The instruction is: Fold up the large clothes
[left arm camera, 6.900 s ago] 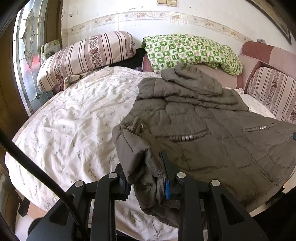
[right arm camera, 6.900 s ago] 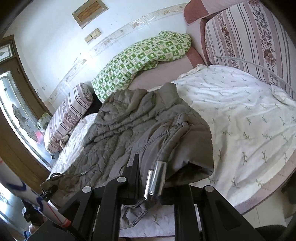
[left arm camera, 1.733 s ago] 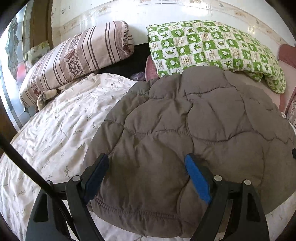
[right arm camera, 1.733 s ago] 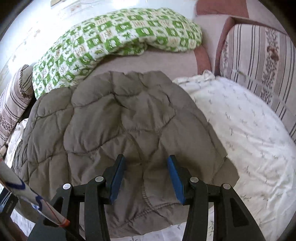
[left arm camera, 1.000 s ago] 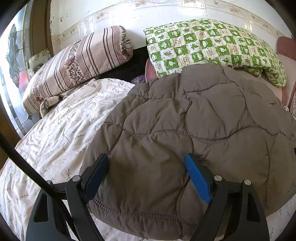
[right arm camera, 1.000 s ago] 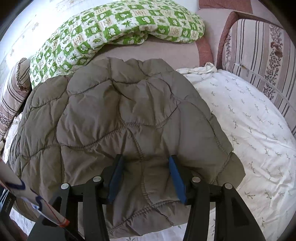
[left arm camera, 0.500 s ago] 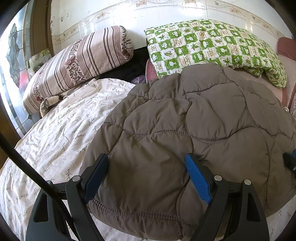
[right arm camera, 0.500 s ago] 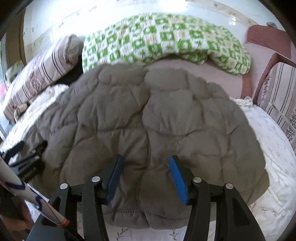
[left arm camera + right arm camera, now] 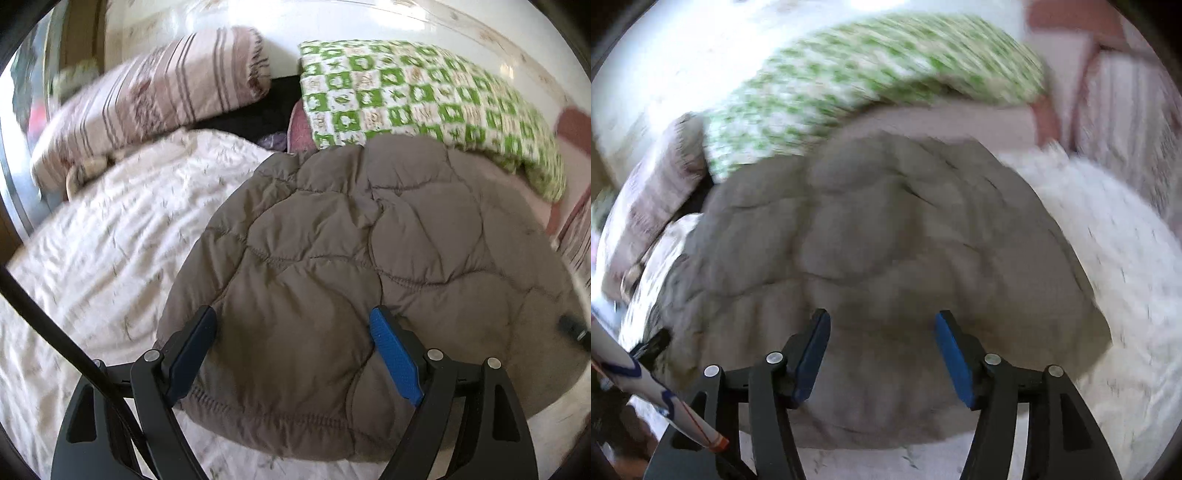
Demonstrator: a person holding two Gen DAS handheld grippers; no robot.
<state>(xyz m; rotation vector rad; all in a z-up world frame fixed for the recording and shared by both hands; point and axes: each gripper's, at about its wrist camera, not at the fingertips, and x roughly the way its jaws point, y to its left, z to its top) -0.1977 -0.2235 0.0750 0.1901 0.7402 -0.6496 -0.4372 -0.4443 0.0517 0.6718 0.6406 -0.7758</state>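
A grey-brown quilted jacket (image 9: 351,266) lies folded into a rounded bundle on the white floral bedsheet (image 9: 110,236). It also shows in the right wrist view (image 9: 886,251), blurred by motion. My left gripper (image 9: 293,332) is open and empty, its blue-padded fingers spread above the near left part of the jacket. My right gripper (image 9: 881,332) is open and empty above the jacket's near edge. The tip of the right gripper (image 9: 572,326) shows at the right edge of the left wrist view, and the left gripper (image 9: 652,345) shows at the left of the right wrist view.
A striped pink bolster (image 9: 155,99) and a green-and-white checked quilt (image 9: 417,96) lie along the wall behind the jacket. A striped sofa cushion (image 9: 1126,122) stands at the right. A white pole with a red and blue tip (image 9: 657,398) crosses the lower left of the right wrist view.
Both grippers were shut on the jacket 6.9 s ago and have let go; the jacket is now folded over. In the last half second both cameras shifted, the right one quickly, blurring its view.
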